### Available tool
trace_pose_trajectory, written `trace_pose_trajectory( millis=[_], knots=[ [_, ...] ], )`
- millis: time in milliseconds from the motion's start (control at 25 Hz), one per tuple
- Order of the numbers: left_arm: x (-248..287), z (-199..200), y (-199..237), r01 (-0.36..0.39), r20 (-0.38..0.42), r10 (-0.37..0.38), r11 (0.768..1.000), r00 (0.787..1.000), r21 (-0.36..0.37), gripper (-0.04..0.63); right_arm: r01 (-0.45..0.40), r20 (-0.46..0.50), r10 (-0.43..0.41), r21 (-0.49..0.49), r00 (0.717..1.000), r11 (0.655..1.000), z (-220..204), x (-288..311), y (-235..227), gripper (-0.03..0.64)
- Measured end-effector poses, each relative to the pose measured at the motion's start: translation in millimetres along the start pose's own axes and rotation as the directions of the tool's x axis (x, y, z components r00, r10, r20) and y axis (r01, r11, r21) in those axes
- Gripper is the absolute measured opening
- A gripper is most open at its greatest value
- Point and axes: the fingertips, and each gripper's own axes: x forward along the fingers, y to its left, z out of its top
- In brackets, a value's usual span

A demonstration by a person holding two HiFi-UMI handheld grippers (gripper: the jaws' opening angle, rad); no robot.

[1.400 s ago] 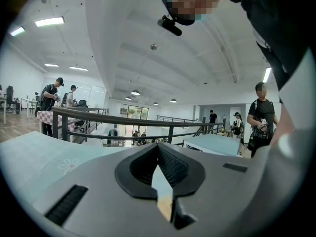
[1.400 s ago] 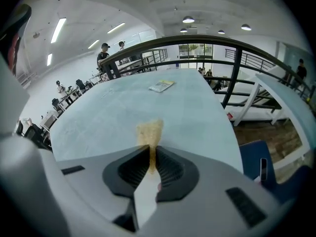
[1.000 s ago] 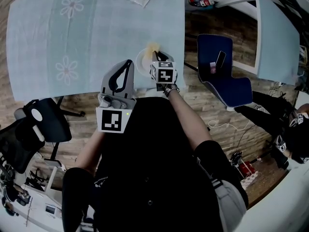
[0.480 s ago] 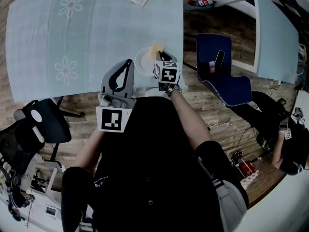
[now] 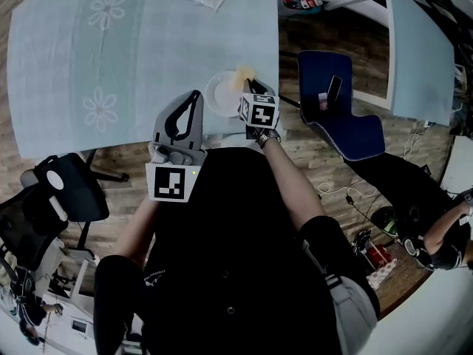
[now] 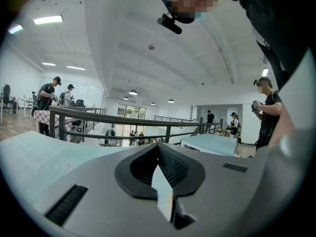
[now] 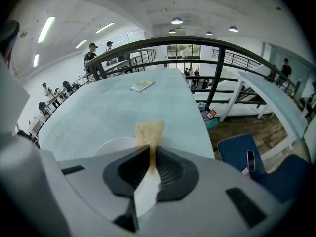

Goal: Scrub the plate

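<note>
Head view: a white round plate (image 5: 220,95) lies at the near edge of the pale blue tabletop (image 5: 111,58). The right claw (image 5: 250,86) holds a thin yellow scrubbing sponge (image 5: 239,77) at the plate's right rim. The left claw (image 5: 195,98) hangs just beside the plate.

Left gripper view: its jaws are pressed together, empty, aimed above the tabletop.

Right gripper view: jaws clamped on the sponge, which pokes over the plate. Scrubbing looks barely under way, with most of the plate's face probably left. No dirt is discernible.
</note>
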Motion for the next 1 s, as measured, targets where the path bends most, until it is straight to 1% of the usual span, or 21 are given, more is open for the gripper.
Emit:
trace_pose_trajectory(
  millis=[680, 840, 1000],
  knots=[
    [-3, -3, 3, 0.048, 0.010, -0.048, 0.999, 0.999, 0.007, 0.012, 0.093, 0.035, -0.095, 0.042, 0.995, 0.995, 2, -24, -32, 0.044],
    [-5, -2, 5, 0.046, 0.013, -0.046, 0.999, 0.999, 0.009, 0.012, 0.068, 0.059, -0.071, 0.055, 0.996, 0.996, 11, -32, -24, 0.044],
    [-9, -2, 9, 0.034, 0.014, -0.034, 0.999, 0.999, 0.007, 0.012, -0.003, 0.081, -0.003, 0.074, 0.997, 0.997, 21, -36, 3, 0.044]
  ],
)
